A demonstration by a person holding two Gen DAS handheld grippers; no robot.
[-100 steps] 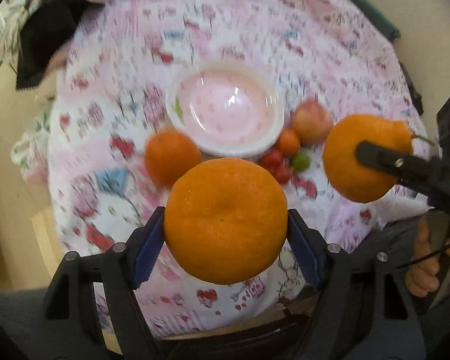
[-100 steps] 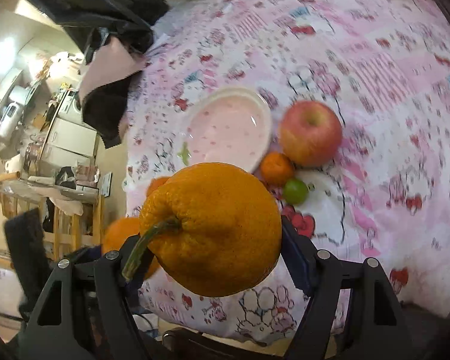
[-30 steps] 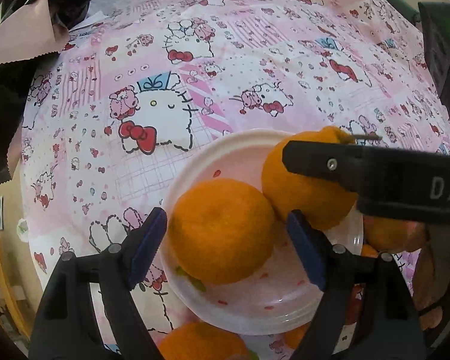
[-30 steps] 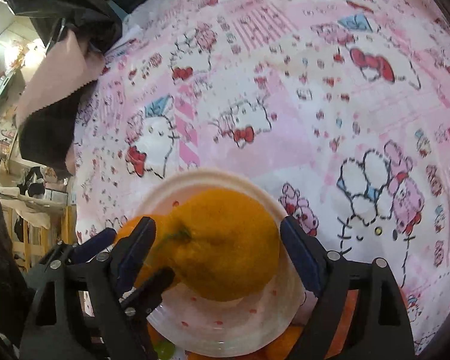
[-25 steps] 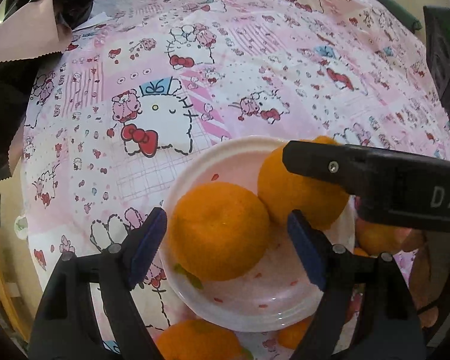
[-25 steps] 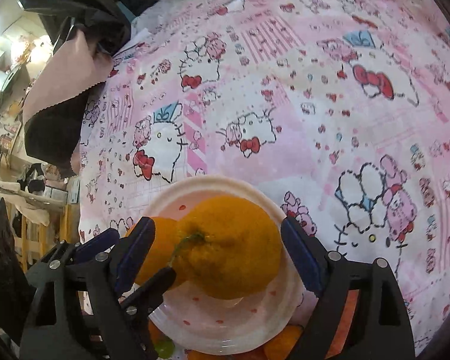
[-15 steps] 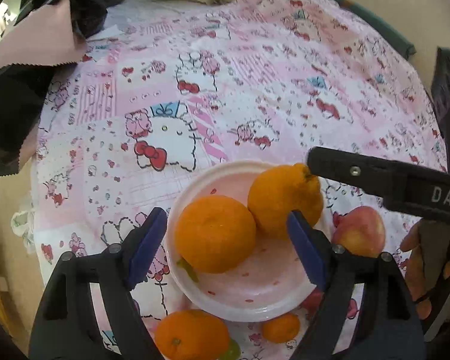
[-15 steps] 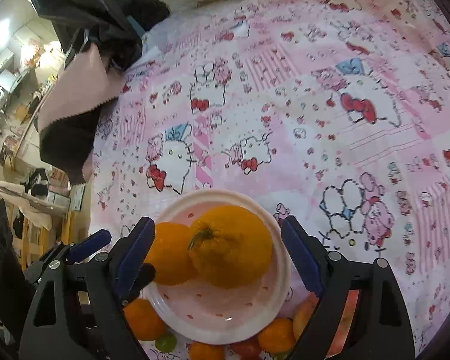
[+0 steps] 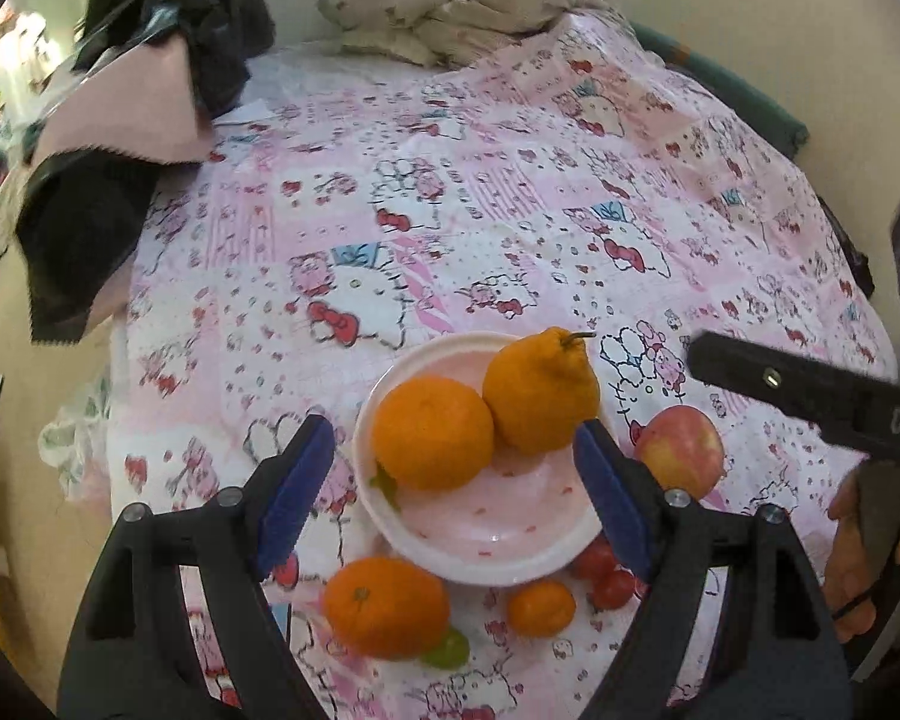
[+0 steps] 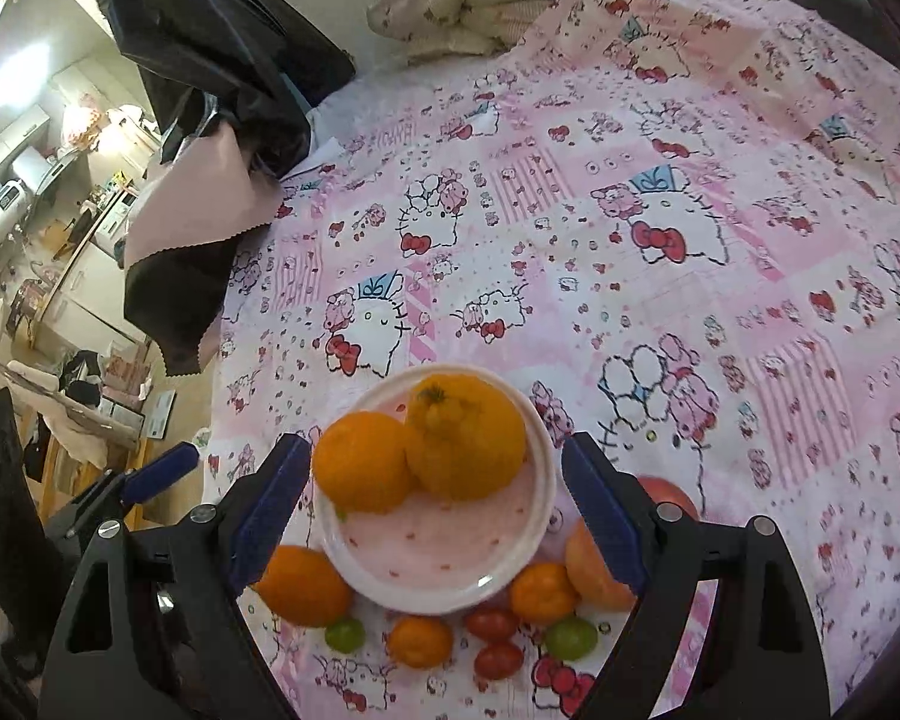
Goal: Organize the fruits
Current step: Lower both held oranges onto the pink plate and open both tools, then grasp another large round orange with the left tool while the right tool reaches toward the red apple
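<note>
left tongs (image 9: 453, 492): blue pads spread wide, nothing between them, held above the near rim of the bowl.
cloth: pink cartoon-print tablecloth (image 9: 510, 192) covers the table; a black and pink fabric piece (image 10: 180, 240) hangs at its far left edge.
loose orange (image 9: 386, 606): on the cloth just in front of the bowl, left side, with a green grape (image 9: 447, 648) touching its near edge.
bowl (image 9: 498, 564): white with a pink inside, near the front edge of the table, holding two fruits.
round orange (image 9: 432, 433): in the left part of the bowl, touching the fruit beside it.
knobby orange (image 9: 540, 399): in the right part of the bowl, stem end tilted up and away.
small orange (image 9: 540, 608): on the cloth in front of the bowl; a second small one (image 10: 420, 641) shows in the right wrist view.
tomatoes (image 9: 600, 576): small red ones just right of the small orange, close to the bowl's rim.
second grape (image 10: 571, 638): green, near the tomatoes, right of them.
apple (image 9: 681, 459): red and yellow, on the cloth just right of the bowl.
right tongs (image 10: 429, 516): spread wide as well, gripping nothing, poised above the bowl.
</note>
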